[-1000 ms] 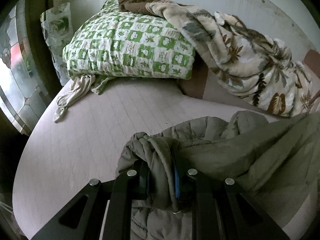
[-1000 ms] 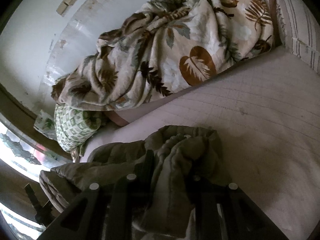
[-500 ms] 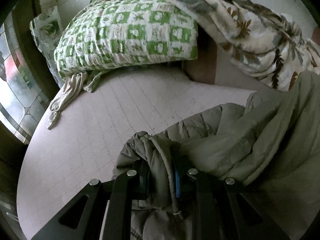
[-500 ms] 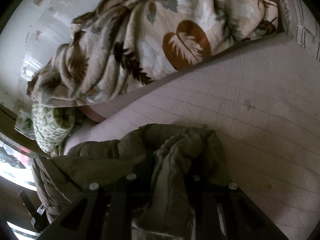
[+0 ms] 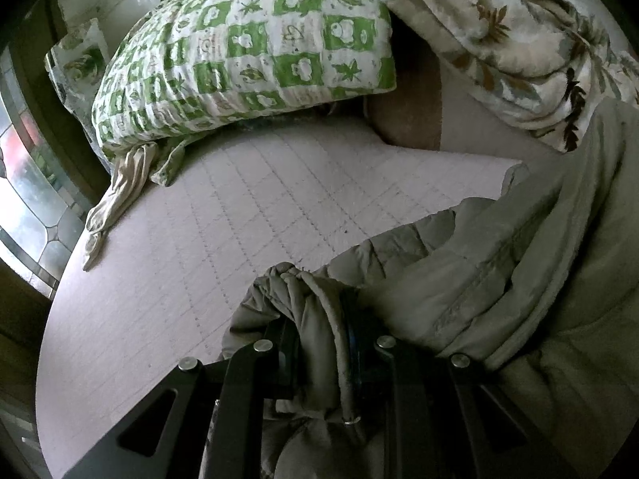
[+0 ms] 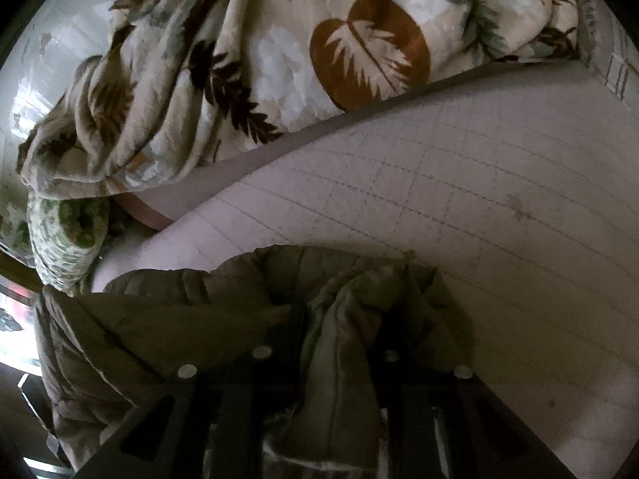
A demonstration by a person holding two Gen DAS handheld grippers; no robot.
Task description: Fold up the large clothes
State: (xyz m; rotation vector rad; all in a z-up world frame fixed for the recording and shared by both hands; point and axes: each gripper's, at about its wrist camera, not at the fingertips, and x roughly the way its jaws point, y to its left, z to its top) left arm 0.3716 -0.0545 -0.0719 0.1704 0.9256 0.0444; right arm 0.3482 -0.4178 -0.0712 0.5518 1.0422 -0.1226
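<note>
On the bed (image 5: pixel 247 215), an olive padded jacket (image 5: pixel 499 279) hangs bunched between two grippers over the quilted cover. Left gripper (image 5: pixel 323 343) is clamped on a gathered fold of the jacket's edge; right gripper (image 6: pixel 343 343) is pinched tight on another thick fold, its jaws almost fully closed on the fabric. Most of the jacket drapes below and between the two grips, so how much of it already rests on the bed cannot be told.

Judging by the task, the step in hand is to lay the jacket out on the open cover so it can be folded. To do it well, both grips should stay firm and come down level with each other, apart enough to draw the held edge straight, so the padding settles flat and not in a heap. Bare cover lies ahead of both grippers, which is the place to aim for. A green checked pillow (image 5: pixel 247 52) and a leaf-print blanket (image 6: pixel 279 64) sit well behind that patch, against the wall; the jacket should land short of them. A pale cloth (image 5: pixel 120 191) trails from under the pillow near the bed's edge and is best left clear.
</note>
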